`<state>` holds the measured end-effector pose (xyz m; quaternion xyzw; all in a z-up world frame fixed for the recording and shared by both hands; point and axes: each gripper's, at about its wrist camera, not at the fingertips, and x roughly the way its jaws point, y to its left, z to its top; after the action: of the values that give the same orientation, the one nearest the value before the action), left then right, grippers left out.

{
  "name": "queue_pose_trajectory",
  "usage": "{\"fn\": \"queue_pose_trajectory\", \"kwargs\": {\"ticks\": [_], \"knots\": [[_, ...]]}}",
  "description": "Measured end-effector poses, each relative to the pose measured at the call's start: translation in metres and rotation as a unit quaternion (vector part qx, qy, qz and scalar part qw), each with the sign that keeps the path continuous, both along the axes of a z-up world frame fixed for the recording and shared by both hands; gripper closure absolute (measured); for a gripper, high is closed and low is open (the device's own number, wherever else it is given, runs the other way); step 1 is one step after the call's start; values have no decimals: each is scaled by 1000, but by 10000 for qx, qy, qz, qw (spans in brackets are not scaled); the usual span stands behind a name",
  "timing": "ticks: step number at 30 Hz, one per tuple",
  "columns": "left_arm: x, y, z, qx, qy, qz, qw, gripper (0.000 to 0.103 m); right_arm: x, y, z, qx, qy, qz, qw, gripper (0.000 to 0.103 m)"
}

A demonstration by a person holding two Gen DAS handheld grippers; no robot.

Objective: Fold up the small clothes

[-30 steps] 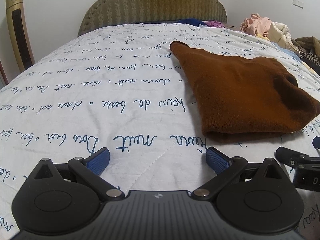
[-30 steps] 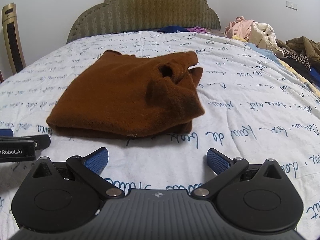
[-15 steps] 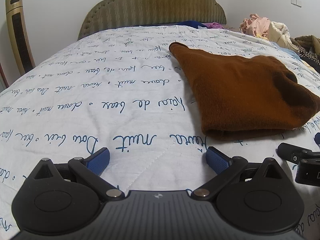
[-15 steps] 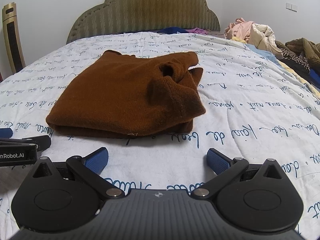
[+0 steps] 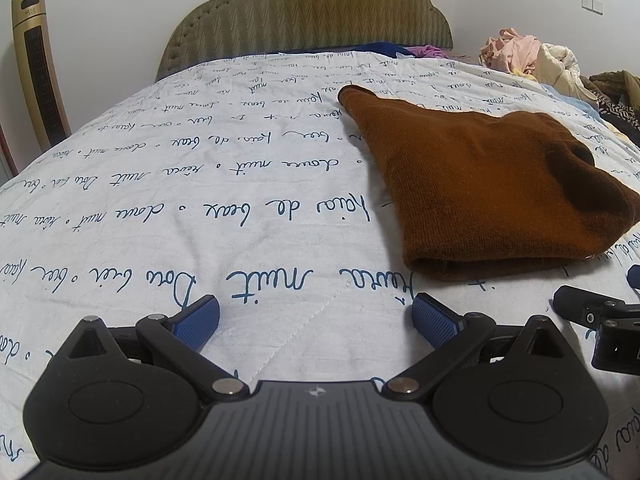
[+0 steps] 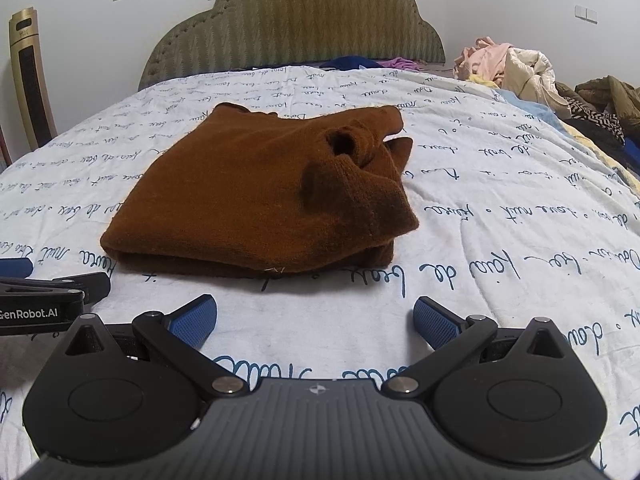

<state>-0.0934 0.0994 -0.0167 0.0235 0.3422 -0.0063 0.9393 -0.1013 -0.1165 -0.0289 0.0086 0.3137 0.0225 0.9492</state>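
A bed (image 6: 500,248) covered by a white quilt printed with blue script fills both views, and an upholstered headboard (image 6: 292,20) is seen behind it. At the far right edge a heap of unfolded clothes (image 6: 516,68) is piled. A brown knitted garment (image 6: 256,196) is laid near the middle of the bed, already doubled into a compact block, with a cuff or sleeve end bunched loosely at its right side. The fold is judged largely done; that loose end might yet be tidied, and the heap appears to be left for folding. The left tongs (image 5: 316,318) are held low over bare quilt, just left of the garment's near corner, spread wide and empty. The right tongs (image 6: 315,318) are held squarely before the garment's near edge, likewise spread, nothing being pinched.
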Motion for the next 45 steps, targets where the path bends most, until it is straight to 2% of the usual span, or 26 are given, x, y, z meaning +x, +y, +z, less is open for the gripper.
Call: {"fn": "queue_pose_trajectory", "kwargs": {"ticks": [12, 21, 45], "knots": [[-2, 1, 2, -24, -18, 17, 10000, 0, -3, 5, 0, -141, -115, 156, 9997, 0], [-2, 1, 2, -23, -20, 24, 10000, 0, -2, -1, 2, 81, -75, 163, 9998, 0], [-5, 0, 7, -42, -29, 56, 10000, 0, -4, 1, 4, 108, -96, 241, 9996, 0]]}}
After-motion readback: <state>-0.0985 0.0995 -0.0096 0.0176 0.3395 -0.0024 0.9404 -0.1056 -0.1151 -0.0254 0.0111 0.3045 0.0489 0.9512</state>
